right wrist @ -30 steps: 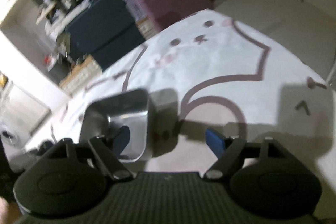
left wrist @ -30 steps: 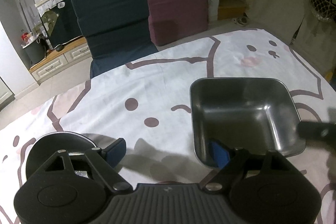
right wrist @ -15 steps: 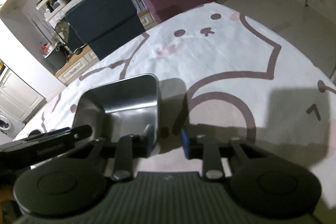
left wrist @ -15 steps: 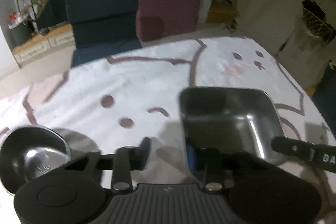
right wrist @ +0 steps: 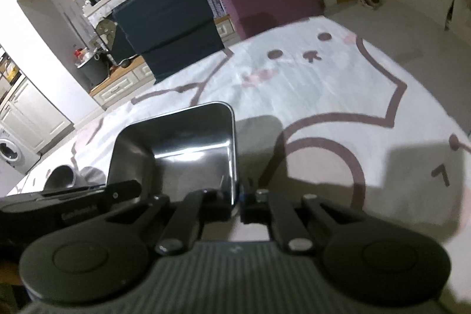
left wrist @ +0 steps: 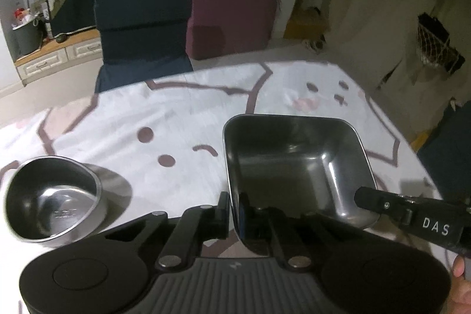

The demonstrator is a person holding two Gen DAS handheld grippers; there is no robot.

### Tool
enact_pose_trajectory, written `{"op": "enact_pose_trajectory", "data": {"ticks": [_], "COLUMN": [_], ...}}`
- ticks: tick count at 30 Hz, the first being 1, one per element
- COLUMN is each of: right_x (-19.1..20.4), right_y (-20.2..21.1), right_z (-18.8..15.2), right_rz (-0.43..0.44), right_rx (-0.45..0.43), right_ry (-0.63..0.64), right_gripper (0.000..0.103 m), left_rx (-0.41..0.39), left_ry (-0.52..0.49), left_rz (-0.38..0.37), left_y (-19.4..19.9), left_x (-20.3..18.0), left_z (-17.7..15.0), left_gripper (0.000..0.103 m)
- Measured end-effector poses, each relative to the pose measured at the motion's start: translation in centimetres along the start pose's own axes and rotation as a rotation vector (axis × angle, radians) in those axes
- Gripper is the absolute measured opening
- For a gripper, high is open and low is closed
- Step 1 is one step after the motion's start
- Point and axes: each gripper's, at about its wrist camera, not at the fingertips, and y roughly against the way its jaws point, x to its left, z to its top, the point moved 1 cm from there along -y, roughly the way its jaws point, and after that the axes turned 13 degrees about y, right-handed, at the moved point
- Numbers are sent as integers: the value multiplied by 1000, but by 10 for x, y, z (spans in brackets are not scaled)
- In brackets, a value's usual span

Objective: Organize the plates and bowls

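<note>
Both claws clamped on square metal tray [left wrist: 297, 164] rims: left claw [left wrist: 234, 214] on left wall, right claw [right wrist: 237, 200] on right wall. Tray between claws on tabletop [left wrist: 182, 114]. Round bowl [left wrist: 51, 199] well left, nearer left claw.

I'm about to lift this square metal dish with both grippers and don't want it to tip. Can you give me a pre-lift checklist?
1. Left gripper jaws, just closed, clamp the square dish left rim: ok.
2. Right gripper jaws, just closed, clamp its right rim: ok.
3. Dish empty: ok.
4. Round bowl stands apart from the dish: ok.
5. How deep each grip sits: cannot tell.
6. Tablecloth not caught underneath: cannot tell.
</note>
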Motion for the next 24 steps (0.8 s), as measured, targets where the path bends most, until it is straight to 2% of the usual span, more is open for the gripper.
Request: {"op": "enact_pose_trajectory", "data": {"ticks": [10,24], "right_x": [34,111], "right_y": [65,148], "right_z": [1,-41], "right_rz": [70,231], "right_rx": [-91,-148], "right_ry": [68,153], "right_gripper": [5,6], "left_rx": [-118,-248], "left_ry": [37,123], "left_rz": [5,66], "left_y": [100,237], "left_x": [12,67], "left_z": [-11,-76], "left_gripper": [7,7]}}
